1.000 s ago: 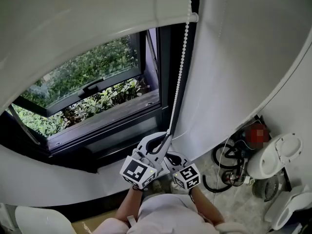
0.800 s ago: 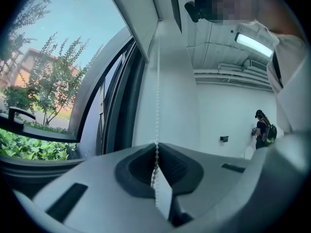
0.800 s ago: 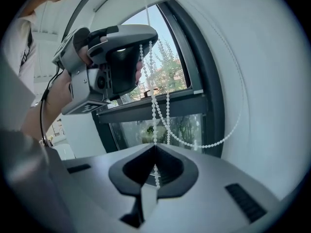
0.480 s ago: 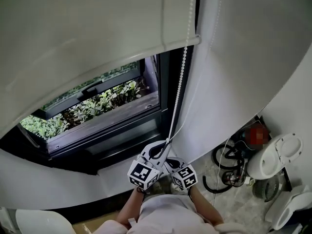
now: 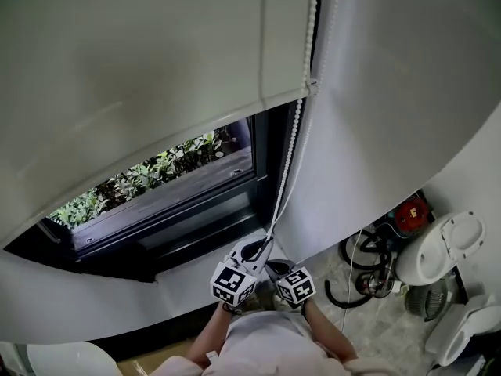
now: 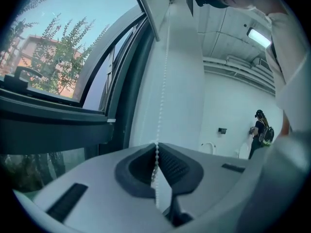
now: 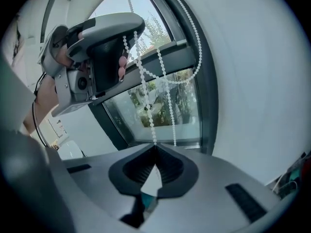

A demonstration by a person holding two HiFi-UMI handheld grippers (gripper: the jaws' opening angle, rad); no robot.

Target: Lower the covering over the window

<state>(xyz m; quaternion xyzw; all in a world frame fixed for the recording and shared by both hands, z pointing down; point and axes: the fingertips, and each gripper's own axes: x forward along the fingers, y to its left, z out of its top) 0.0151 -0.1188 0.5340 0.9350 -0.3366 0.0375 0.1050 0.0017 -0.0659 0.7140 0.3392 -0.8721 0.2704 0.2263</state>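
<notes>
Head view shows the blind (image 5: 141, 77) hiding most of the window (image 5: 168, 180).

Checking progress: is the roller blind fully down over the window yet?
Partly down: the blind stops short, and plants outside show through the window below its bottom edge.
</notes>
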